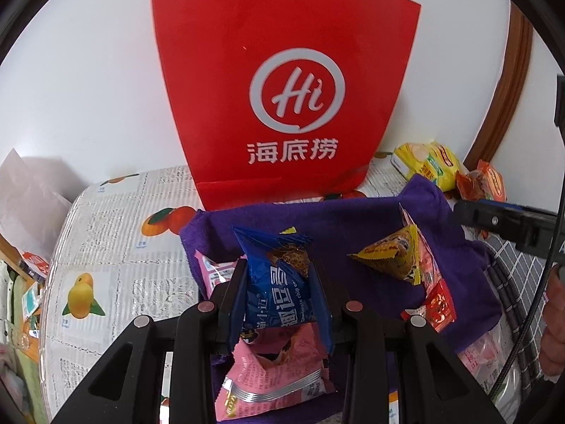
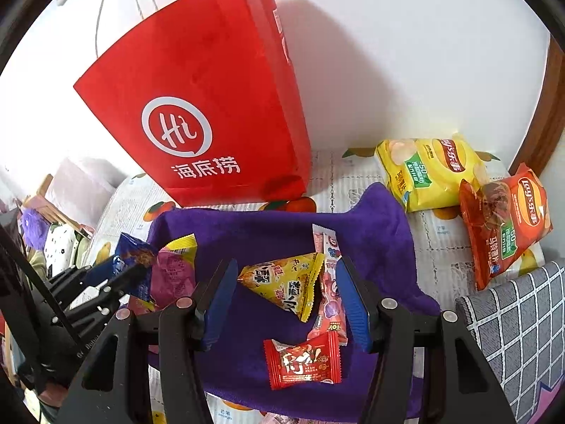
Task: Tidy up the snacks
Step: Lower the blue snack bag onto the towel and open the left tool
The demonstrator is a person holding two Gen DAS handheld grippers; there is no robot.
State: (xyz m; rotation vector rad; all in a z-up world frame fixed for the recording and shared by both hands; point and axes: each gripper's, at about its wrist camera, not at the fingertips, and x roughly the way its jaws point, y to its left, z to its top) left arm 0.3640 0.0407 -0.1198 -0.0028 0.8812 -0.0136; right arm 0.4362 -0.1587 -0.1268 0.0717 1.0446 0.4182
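The left gripper (image 1: 279,282) is pinching a blue packet (image 1: 279,282) at the centre of the left wrist view. The packet stands on end, its long axis running from the lower centre of the frame up toward the red bag (image 1: 286,81), with its crimped top edge pointing at the bag. Below it lies a pink packet (image 1: 275,385) on the purple cloth (image 1: 335,222).

The right gripper (image 2: 286,300) hangs spread over the cloth (image 2: 268,233), with nothing pressed between its pads. Between its fingers in the right wrist view lies a yellow triangular packet (image 2: 286,282), one corner pointing to the left of the frame. Just right of it lies a pink stick packet (image 2: 328,282), its long axis running up and down the frame. A red candy packet (image 2: 303,360) lies below both.

The red bag (image 2: 208,106) stands upright against the white wall at the upper left. A yellow chip bag (image 2: 430,173) and an orange chip bag (image 2: 505,226) lie on the fruit-print tablecloth (image 2: 441,243) at the right, touching each other.
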